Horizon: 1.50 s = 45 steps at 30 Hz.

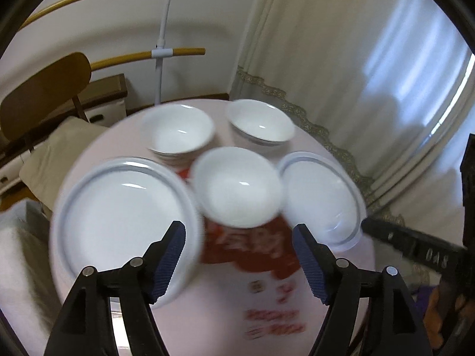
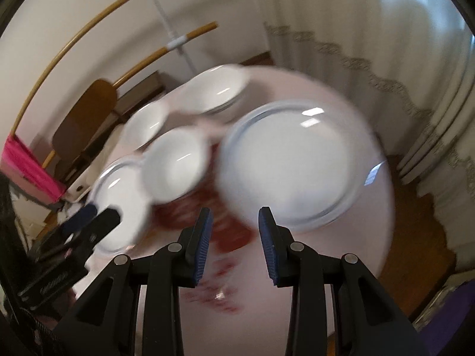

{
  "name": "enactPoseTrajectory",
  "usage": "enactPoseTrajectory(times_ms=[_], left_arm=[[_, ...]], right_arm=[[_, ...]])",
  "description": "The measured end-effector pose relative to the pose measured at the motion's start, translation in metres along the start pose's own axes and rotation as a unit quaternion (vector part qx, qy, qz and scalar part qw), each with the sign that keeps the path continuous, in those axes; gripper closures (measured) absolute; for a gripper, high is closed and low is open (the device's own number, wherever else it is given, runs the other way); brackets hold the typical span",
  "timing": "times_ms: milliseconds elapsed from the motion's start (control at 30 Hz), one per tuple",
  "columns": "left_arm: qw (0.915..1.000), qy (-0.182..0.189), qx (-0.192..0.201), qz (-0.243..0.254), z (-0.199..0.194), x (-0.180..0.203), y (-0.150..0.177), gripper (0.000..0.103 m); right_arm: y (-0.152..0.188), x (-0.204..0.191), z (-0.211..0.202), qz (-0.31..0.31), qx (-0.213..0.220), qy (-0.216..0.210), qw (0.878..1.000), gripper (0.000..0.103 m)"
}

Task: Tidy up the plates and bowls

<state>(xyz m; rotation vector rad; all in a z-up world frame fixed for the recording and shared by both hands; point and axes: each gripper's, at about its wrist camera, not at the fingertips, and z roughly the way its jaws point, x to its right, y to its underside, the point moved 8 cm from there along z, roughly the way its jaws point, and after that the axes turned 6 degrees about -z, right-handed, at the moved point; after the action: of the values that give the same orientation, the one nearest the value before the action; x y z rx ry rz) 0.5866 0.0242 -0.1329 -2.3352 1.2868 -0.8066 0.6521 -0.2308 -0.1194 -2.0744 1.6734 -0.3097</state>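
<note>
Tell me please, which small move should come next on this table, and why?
Probably lower the left tongs toward the single bowl in the middle. Both tongs are open and empty above the table, and this bowl sits alone between the two plates, while stacked bowls stand behind it.

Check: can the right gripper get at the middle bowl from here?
Probably yes. The right gripper is open and empty, and the middle bowl sits just ahead to its left, uncovered, though plates crowd both sides.
</note>
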Motion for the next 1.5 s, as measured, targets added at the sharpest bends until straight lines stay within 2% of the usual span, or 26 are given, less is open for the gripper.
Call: enactPoseTrajectory(times_ms=[200,333,467,600,833,933,1000,1100,1167,1233,1267,1500], left_arm=[[0.9952,-0.057,0.013,-0.078,0.046,0.045,0.010,0.033],[0.9859,-0.102,0.008,-0.132,0.079,0.060,0.024,0.033],[0.9803,-0.131,0.014,-0.147,0.101,0.071,0.025,0.033],[0.9776,-0.141,0.018,-0.156,0.115,0.078,0.028,0.033],[0.9751,-0.147,0.027,-0.164,0.131,0.078,0.033,0.036],[0.9755,-0.144,0.035,-0.163,0.133,0.079,0.031,0.045],[0.9761,-0.144,0.033,-0.159,0.137,0.078,0.031,0.056],[0.9772,-0.144,0.032,-0.153,0.146,0.077,0.031,0.060],[0.9785,-0.143,0.035,-0.145,0.150,0.079,0.030,0.062],[0.9801,-0.139,0.035,-0.137,0.154,0.082,0.030,0.068],[0.9826,-0.128,0.035,-0.130,0.156,0.086,0.030,0.078],[0.9837,-0.119,0.024,-0.132,0.154,0.084,0.029,0.079]], right_arm=[[-0.042,0.094,0.023,-0.041,0.001,0.016,0.999,0.069],[-0.053,0.127,0.053,-0.064,-0.016,-0.002,0.998,0.068],[-0.054,0.148,0.085,-0.070,-0.037,-0.022,0.997,0.068],[-0.052,0.158,0.103,-0.070,-0.046,-0.051,0.995,0.068],[-0.057,0.154,0.120,-0.071,-0.040,-0.131,0.988,0.071],[-0.061,0.153,0.124,-0.072,-0.035,-0.159,0.984,0.076],[-0.063,0.152,0.127,-0.070,-0.035,-0.172,0.982,0.082],[-0.064,0.150,0.131,-0.067,-0.032,-0.190,0.979,0.086],[-0.064,0.147,0.133,-0.069,-0.030,-0.198,0.977,0.087],[-0.064,0.147,0.134,-0.066,-0.026,-0.202,0.977,0.088],[-0.064,0.148,0.134,-0.062,-0.025,-0.204,0.977,0.089],[-0.059,0.150,0.123,-0.059,-0.026,-0.196,0.978,0.090]])
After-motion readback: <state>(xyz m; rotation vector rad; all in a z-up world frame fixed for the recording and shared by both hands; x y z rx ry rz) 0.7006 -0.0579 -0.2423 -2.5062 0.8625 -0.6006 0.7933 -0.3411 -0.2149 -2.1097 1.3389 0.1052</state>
